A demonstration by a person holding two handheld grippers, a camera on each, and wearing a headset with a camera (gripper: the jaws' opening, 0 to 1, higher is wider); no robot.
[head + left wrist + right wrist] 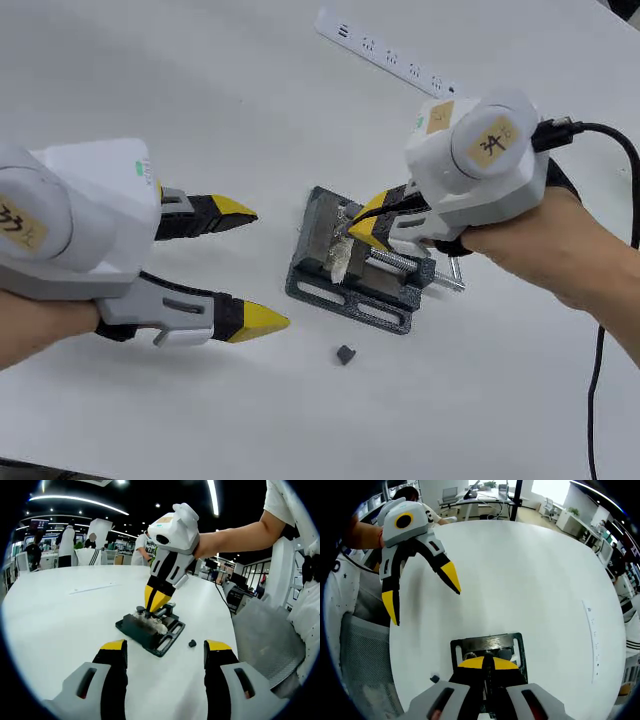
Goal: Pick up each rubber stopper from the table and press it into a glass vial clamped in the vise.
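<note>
Lighting: bright and even, supplied from overhead strip lights (213, 497). The white table (200, 60) is slightly washed out; soft, faint shadows are cast around the vise (345, 295). Centres are rendered sharp. Edges of both gripper views are bent and stretched by the fisheye lens.

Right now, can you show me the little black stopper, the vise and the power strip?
rubber stopper (345, 354), head view, its middle.
vise (350, 305), head view, its front base edge.
power strip (385, 50), head view, its middle.
</note>
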